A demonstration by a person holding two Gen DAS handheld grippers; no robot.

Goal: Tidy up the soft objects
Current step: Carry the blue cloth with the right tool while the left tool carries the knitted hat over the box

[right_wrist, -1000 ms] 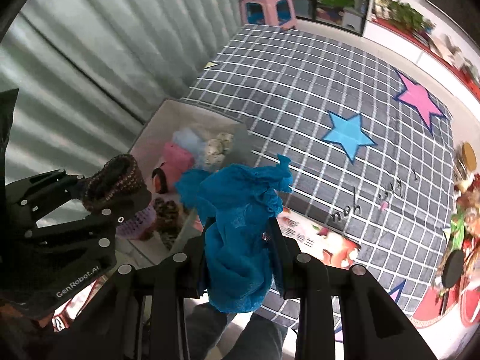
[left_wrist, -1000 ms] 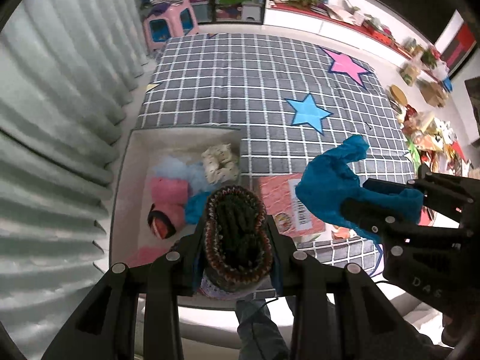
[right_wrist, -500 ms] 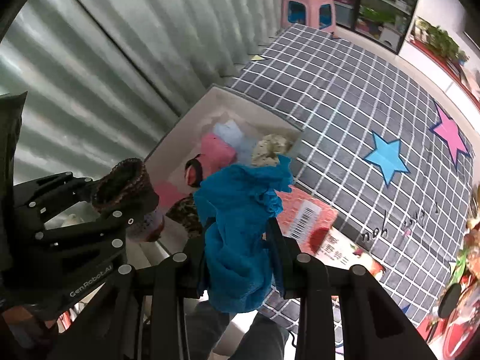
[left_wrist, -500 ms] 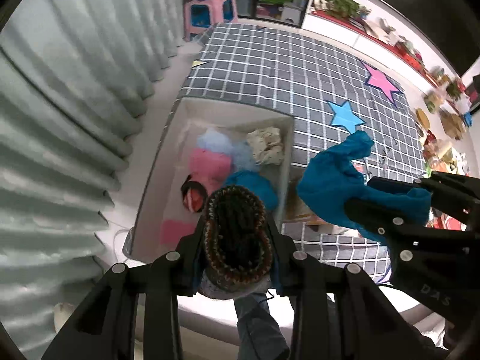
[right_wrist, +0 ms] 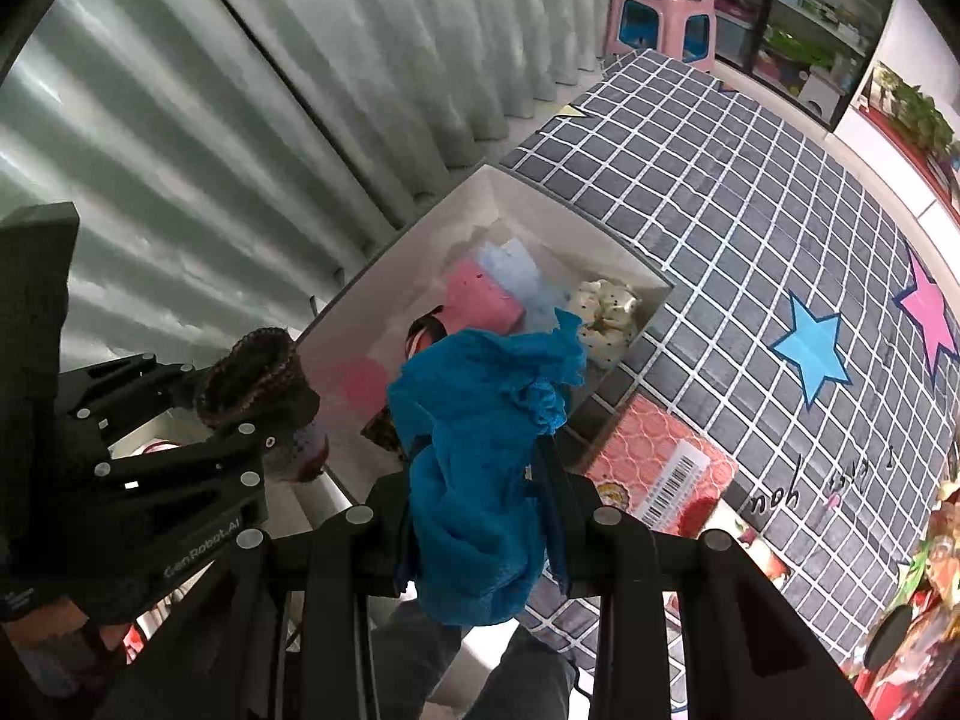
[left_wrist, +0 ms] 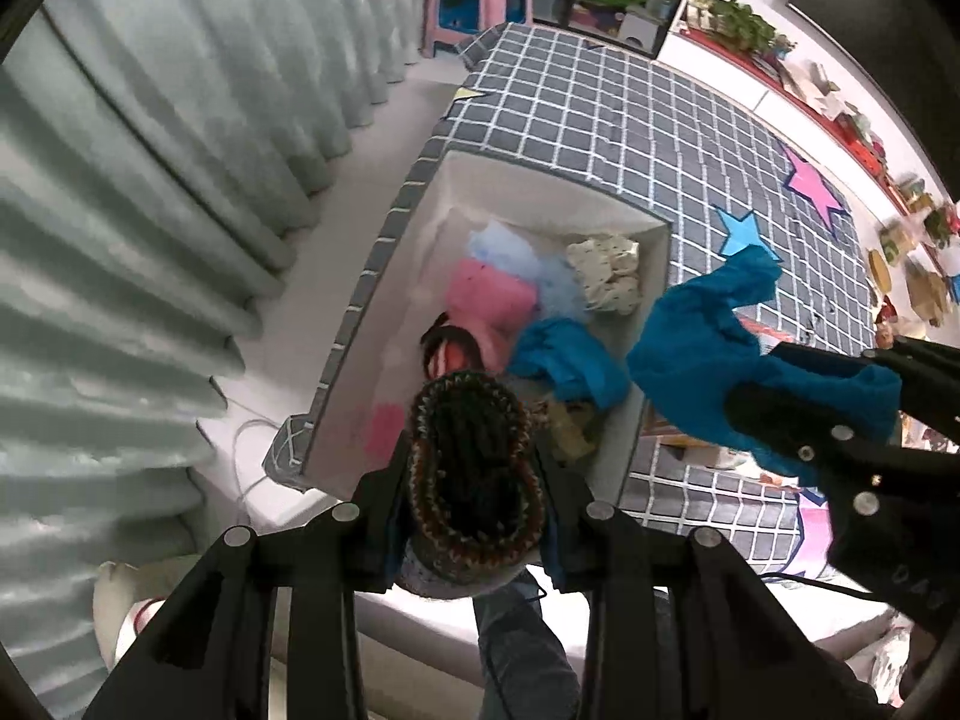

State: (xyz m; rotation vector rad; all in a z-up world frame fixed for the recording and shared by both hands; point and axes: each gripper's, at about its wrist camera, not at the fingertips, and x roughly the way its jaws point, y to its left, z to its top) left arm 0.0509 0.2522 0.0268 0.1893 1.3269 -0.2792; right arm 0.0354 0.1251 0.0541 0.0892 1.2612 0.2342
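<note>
The white storage box with grey checked outer sides (left_wrist: 636, 414) already has soft things in it: a pink cloth (left_wrist: 489, 297), a pale blue fluffy cloth (left_wrist: 510, 252), a cream spotted cloth (left_wrist: 606, 276) in the far right corner, a crumpled blue cloth (left_wrist: 570, 360), and a small red and black thing I cannot make out. So part of the tidying looks done.

Two things are not in yet. The left gripper (left_wrist: 474, 480) has its jaws squeezed on a dark knitted woolly hat with a striped brim (left_wrist: 474, 468), up in the air over the near end of the box. The right gripper (right_wrist: 480, 498) has its jaws squeezed on a bright blue fuzzy cloth (right_wrist: 480, 456), over the box's near right edge and the grey checked play mat with stars (right_wrist: 750, 192).

The box is open on top. Its left side looks bare, so there is room there. Grey-green curtains (left_wrist: 150, 210) hang close on the left. The two grippers are near each other, so they could bump. A red patterned packet with a barcode (right_wrist: 666, 462) lies just beside the box on the right.
</note>
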